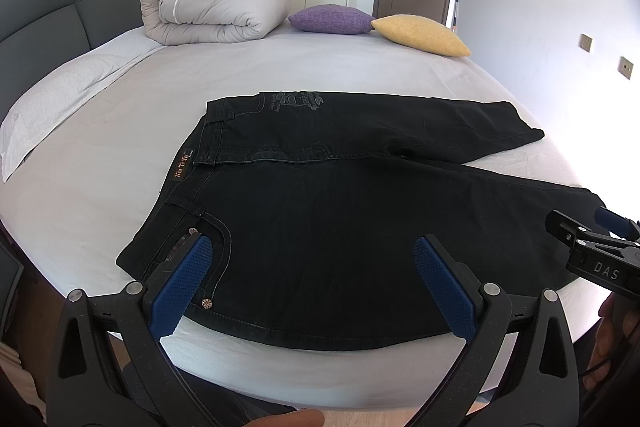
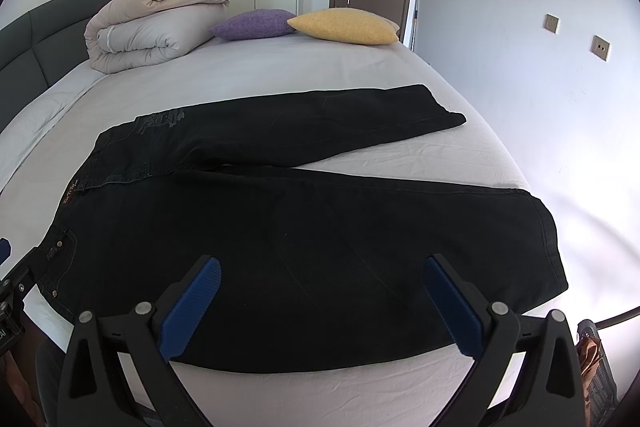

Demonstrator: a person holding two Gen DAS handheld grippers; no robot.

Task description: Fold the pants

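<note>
Black jeans [image 1: 340, 211] lie spread flat on the white bed sheet [image 1: 200, 75], waistband to the left, both legs running right and spread in a V. In the right wrist view the jeans [image 2: 304, 239] show both leg hems at the right. My left gripper [image 1: 314, 247] hovers open above the near hip and pocket, nothing between its blue pads. My right gripper [image 2: 322, 263] hovers open over the near leg's thigh, also empty. The right gripper's black body [image 1: 592, 255] shows at the right edge of the left wrist view.
A rolled duvet [image 1: 212, 7], a purple cushion [image 1: 328, 19] and a yellow cushion [image 1: 420, 33] sit at the bed's far side. A white pillow [image 1: 60, 99] and grey headboard [image 1: 48, 11] are at the left. A wall [image 2: 520, 67] runs along the bed's right side.
</note>
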